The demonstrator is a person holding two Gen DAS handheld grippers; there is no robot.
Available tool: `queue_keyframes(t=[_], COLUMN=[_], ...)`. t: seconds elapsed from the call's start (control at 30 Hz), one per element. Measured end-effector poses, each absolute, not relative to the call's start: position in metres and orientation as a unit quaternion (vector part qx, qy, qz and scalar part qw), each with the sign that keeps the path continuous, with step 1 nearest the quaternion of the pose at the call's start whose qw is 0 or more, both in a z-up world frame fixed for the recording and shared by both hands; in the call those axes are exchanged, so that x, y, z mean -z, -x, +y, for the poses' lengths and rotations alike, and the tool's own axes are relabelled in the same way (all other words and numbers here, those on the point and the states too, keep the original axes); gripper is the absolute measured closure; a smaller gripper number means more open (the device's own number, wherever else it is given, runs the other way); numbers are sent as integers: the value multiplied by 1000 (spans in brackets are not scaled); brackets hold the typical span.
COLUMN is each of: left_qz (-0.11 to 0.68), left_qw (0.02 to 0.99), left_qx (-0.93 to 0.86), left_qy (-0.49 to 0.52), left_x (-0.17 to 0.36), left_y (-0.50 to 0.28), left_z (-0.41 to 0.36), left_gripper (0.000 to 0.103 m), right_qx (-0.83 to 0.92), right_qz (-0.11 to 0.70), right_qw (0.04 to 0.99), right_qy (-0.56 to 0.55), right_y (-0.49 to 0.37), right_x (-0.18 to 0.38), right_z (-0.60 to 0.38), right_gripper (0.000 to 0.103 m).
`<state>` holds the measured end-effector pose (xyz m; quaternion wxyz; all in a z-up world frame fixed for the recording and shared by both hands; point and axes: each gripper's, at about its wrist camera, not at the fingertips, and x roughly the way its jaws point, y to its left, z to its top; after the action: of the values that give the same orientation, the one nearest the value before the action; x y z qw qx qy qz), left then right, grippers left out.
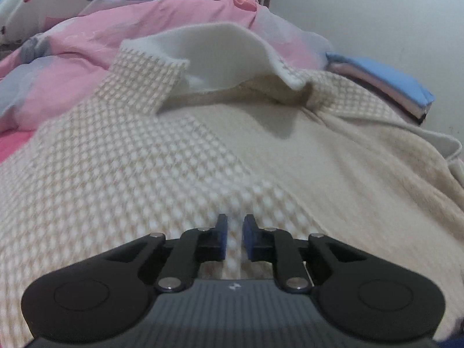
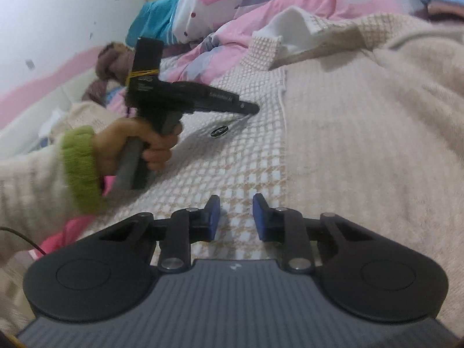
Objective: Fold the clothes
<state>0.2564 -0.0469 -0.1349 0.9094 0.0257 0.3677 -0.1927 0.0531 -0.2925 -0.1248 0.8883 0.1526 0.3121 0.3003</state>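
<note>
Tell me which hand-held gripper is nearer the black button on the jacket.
Left. The left hand-held gripper points at the jacket right beside the button; the right hand-held gripper is farther off, down the checked front.

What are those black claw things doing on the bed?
A person is folding clothes with a claw in each hand. A cream checked jacket lies spread flat on a bed with a pink quilt. The left claw sits low over the checked front, its jaws nearly together. The right claw hovers over the same front, jaws a little apart. No fold has been made yet.
</note>
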Motion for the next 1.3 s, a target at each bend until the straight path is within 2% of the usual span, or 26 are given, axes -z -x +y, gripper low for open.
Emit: queue_keyframes(t=[0.23,0.47,0.6,0.67,0.7,0.8,0.97,1.03,1.3], left_qz=[368,366,367,368,367,358,329,321,323], left_qw=[910,914,914,911,912,917,928,931,927], left_qx=[190,171,155,149,146,139,159,163,189], left_qy=[-22,29,78,110,114,104,76,55,21], left_x=[138,141,141,138,134,117,77,68,84], left_y=[-310,-361,-380,-383,-380,-360,-285,-243,-128], left_z=[-50,-49,-44,-38,-36,-30,-17,-19,-44], left_gripper=[94,94,92,89,83,66,62,57,53], right_qx=[-310,-311,-312,-312,-312,-313,-313,-314,-274], right_qz=[308,306,308,308,308,310,312,313,284], right_qw=[885,886,884,884,884,882,881,879,898], right_qy=[-162,-157,-162,-162,-162,-167,-171,-177,-197], right_y=[-52,-54,-54,-54,-54,-56,-57,-58,-36], right_x=[132,133,134,134,135,135,135,136,121], right_z=[-295,-293,-295,-295,-295,-296,-297,-298,-314], right_gripper=[81,80,80,81,81,81,80,80,76])
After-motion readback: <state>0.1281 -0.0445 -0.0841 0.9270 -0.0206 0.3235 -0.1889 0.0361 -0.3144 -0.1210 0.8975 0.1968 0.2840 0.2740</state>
